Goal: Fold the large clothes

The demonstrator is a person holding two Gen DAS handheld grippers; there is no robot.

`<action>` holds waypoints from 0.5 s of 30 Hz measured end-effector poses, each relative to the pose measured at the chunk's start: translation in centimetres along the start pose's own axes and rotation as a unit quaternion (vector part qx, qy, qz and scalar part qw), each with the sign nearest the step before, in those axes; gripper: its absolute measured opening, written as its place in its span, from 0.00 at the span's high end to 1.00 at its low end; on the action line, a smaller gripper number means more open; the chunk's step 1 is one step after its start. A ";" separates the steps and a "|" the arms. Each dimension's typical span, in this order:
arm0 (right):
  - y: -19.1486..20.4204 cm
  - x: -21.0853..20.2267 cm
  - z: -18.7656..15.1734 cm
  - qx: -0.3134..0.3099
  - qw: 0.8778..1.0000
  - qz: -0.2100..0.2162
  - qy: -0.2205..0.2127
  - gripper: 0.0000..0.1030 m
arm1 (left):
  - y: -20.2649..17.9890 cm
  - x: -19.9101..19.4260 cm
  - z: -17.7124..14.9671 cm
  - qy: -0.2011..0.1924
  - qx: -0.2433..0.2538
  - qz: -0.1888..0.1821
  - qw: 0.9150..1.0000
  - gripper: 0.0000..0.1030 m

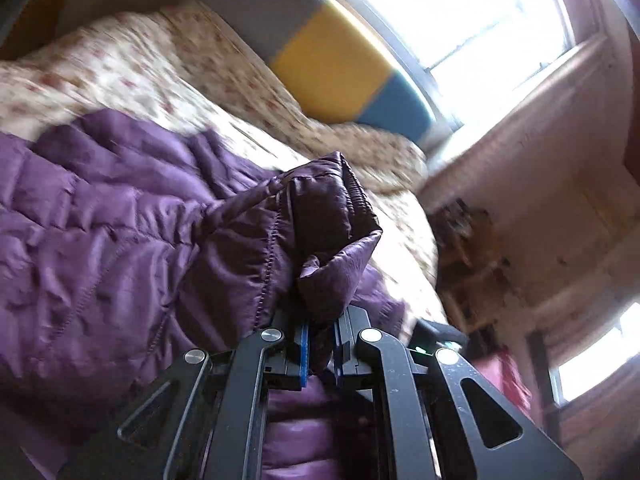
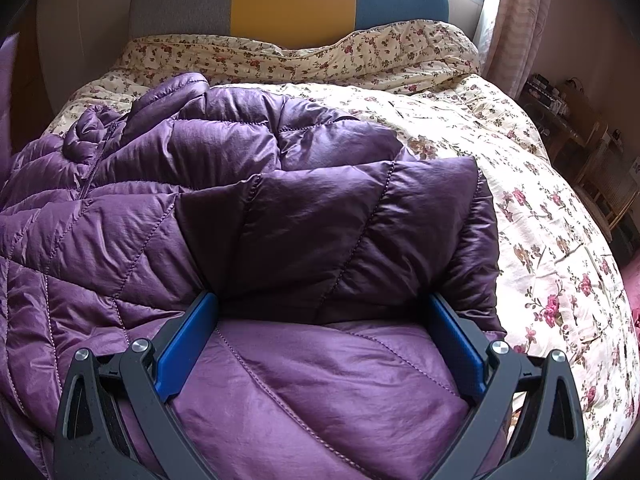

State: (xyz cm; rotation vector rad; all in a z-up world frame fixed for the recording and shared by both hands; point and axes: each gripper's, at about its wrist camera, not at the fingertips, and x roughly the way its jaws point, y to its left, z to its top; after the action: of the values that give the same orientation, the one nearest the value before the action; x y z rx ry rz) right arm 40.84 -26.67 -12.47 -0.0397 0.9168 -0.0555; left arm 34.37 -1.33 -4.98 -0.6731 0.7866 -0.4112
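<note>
Home bedroom, floral quilt (image 2: 520,208) on bed, colour-block headboard (image 2: 292,0), curtained window (image 1: 472,12), perhaps a cluttered side table (image 2: 560,116)

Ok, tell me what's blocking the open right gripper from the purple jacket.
Nothing visible. The right gripper hangs open directly over the purple quilted puffer jacket, a folded panel lying between its blue-padded fingers. The left gripper is already shut on a bunched jacket edge.

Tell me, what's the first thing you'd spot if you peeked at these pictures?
The big shiny purple puffy jacket, spread over a flowery quilt on the bed. The left claw pinches a bunched-up bit of it, lifted off the bed, while the right claw is wide open just above the jacket's near part. Behind the bed stands a headboard in grey, yellow and blue.
</note>
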 end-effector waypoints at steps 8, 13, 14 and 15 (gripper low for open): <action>0.2 0.0 0.2 0.001 1.000 0.001 0.000 0.02 | -0.8 4.9 -1.8 0.066 0.021 -0.025 0.997 0.91; 0.3 -0.1 0.1 -0.002 1.000 -0.003 0.000 0.02 | -0.7 4.7 -1.9 0.067 0.037 -0.016 0.997 0.57; 0.3 -0.2 0.2 -0.003 1.000 -0.005 0.000 0.03 | -0.7 4.3 -1.8 0.060 0.039 -0.012 0.997 0.45; 0.4 -0.3 0.2 -0.005 1.000 -0.008 -0.001 0.03 | -0.5 3.7 -2.0 0.055 0.040 -0.009 0.998 0.45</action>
State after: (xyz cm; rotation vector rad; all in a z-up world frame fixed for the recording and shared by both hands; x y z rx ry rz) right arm 40.86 -26.20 -12.16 -0.0555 0.9152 -0.0654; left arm 35.17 -4.57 -7.56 -0.5858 0.8642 -0.4965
